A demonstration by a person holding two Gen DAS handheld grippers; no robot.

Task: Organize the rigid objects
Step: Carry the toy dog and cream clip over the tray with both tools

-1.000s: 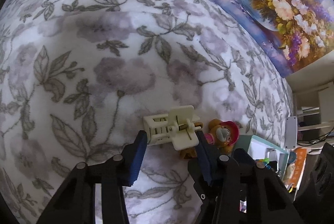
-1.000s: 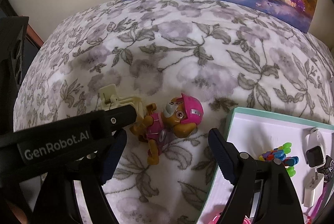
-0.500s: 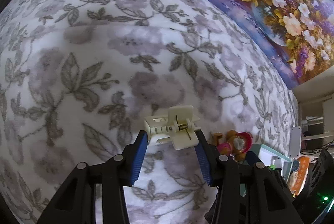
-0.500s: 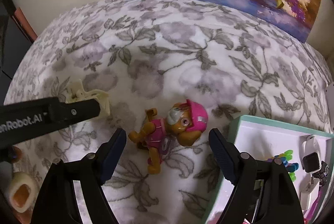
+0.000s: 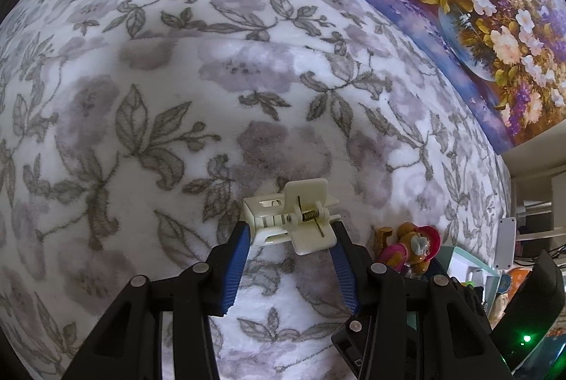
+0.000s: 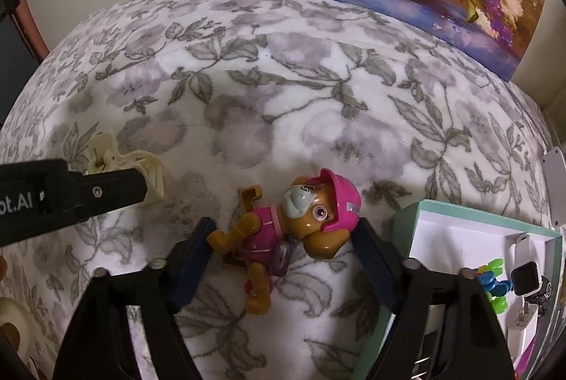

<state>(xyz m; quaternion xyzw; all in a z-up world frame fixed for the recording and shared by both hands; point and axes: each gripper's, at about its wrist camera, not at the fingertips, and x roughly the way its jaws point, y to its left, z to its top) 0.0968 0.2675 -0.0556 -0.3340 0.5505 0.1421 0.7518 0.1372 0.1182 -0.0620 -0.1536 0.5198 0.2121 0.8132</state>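
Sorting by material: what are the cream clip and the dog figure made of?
The cream clip looks like hard matte plastic with a small metal coil spring at its hinge. The dog figure looks like glossy moulded plastic, judging by highlights on its pink helmet.

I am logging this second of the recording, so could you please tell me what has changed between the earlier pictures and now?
The left gripper has lifted the white clip off the floral blanket and carried it leftward, away from the toy dog. The right gripper has moved in to straddle the dog, jaws open. The dog and the box stayed put.
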